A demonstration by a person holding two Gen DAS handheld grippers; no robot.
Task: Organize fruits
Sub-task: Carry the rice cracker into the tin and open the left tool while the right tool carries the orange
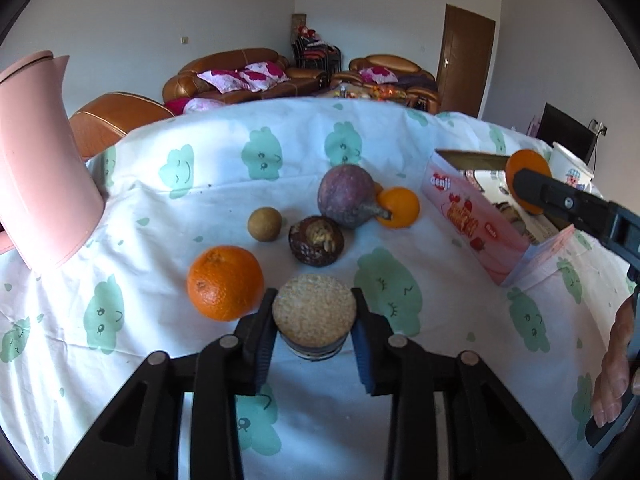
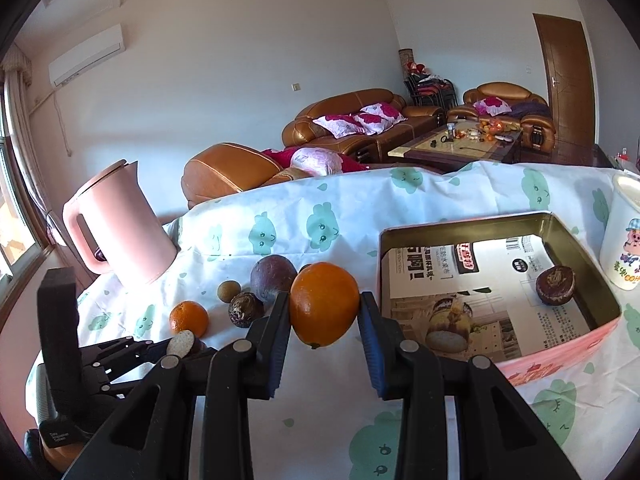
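Note:
My left gripper [image 1: 314, 320] is shut on a dark half fruit with a pale grainy cut face [image 1: 314, 310], low over the cloth. Just left of it lies a big orange [image 1: 225, 282]. Beyond are a small brown round fruit [image 1: 264, 224], a dark seedy half fruit [image 1: 316, 241], a purple passion fruit [image 1: 347, 195] and a small orange [image 1: 398, 207]. My right gripper [image 2: 324, 306] is shut on an orange [image 2: 324, 304], held in the air left of the open pink box [image 2: 560, 354]. One dark half fruit [image 2: 555, 284] lies inside the box.
A pink kettle [image 1: 44, 168] stands at the table's left edge and a white printed cup [image 2: 622, 240] behind the box on the right. A white cloth with green cloud prints [image 1: 120, 320] covers the table. A hand [image 1: 612, 368] shows at the right.

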